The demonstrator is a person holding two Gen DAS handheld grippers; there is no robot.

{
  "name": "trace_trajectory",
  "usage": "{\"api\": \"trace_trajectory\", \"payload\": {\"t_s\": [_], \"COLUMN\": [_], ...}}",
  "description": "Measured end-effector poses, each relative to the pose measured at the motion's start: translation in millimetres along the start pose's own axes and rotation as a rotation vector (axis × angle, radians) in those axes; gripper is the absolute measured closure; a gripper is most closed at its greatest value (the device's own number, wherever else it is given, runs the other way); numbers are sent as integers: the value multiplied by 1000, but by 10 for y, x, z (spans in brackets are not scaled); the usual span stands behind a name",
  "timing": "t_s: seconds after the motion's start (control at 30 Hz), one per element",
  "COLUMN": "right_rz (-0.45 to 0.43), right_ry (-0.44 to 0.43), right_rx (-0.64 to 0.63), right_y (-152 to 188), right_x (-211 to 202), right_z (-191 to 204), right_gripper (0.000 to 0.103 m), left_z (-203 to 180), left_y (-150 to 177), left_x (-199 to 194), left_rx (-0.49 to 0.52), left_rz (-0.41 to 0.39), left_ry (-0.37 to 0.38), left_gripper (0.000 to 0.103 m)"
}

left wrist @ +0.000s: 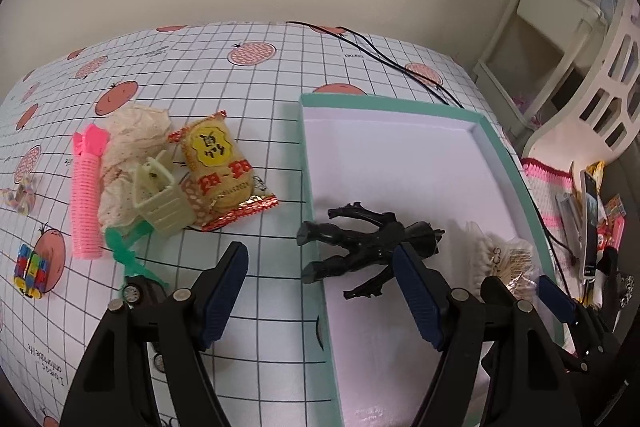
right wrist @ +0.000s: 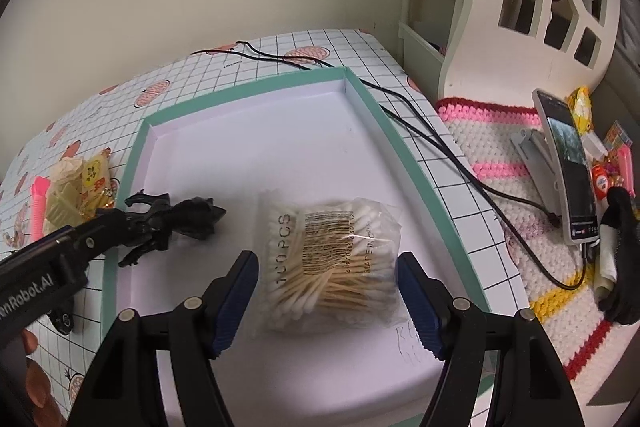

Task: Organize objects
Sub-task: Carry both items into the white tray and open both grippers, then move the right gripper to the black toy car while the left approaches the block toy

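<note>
A teal-rimmed box (left wrist: 306,147) with a white floor lies on the checked tablecloth. A black toy figure (left wrist: 360,239) sprawls across its left rim, legs hanging outside. My left gripper (left wrist: 320,287) is open just before the figure, and its right fingertip (left wrist: 402,255) sits against the torso. In the right wrist view, a clear bag of cotton swabs (right wrist: 332,259) rests on the box floor (right wrist: 280,147). My right gripper (right wrist: 328,291) is open, its fingers on either side of the bag's near end. The left gripper (right wrist: 92,233) reaches the figure (right wrist: 188,219) from the left.
Left of the box lie a yellow snack packet (left wrist: 220,167), a cream toy basket (left wrist: 160,195), a pink roller (left wrist: 86,195), lace cloth (left wrist: 132,135), a green toy (left wrist: 128,255) and a colourful block (left wrist: 32,269). Black cables (right wrist: 420,131) pass the box. A phone on a stand (right wrist: 568,171) stands on a crocheted mat.
</note>
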State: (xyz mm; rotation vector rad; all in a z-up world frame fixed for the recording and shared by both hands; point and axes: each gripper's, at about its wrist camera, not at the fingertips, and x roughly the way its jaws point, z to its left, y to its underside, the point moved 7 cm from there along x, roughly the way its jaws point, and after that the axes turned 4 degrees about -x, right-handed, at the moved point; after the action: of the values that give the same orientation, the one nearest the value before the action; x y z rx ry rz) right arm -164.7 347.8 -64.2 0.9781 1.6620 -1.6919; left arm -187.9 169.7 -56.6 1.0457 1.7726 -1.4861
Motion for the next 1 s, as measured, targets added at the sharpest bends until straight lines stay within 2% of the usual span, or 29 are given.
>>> {"api": "trace_trajectory", "payload": {"t_s": [0.17, 0.27, 0.37, 0.57, 0.7, 0.8, 1.0], "right_rz": [-25, -32, -34, -34, -33, -35, -31], "right_ry": [10, 14, 13, 7, -2, -5, -10], "right_rx": [-26, -39, -47, -58, -51, -47, -67], "right_y": [-31, -30, -25, -5, 1, 4, 19], "right_x": [-112, -160, -198, -243, -262, -270, -272], "right_z": [65, 108, 151, 265, 313, 335, 407], "right_gripper": [28, 28, 20, 17, 7, 3, 0], "left_z": [134, 258, 404, 710, 862, 968, 1078], "left_y": [-50, -66, -65, -11, 68, 137, 210], "left_x": [-145, -236, -294, -405, -414, -418, -428], "left_rx": [-40, -53, -79, -125, -151, -192, -217], "left_rz": [-25, -42, -43, -35, -12, 13, 29], "left_ry": [-8, -42, -79, -173, -212, -225, -255], "left_gripper": [27, 27, 27, 27, 21, 21, 12]}}
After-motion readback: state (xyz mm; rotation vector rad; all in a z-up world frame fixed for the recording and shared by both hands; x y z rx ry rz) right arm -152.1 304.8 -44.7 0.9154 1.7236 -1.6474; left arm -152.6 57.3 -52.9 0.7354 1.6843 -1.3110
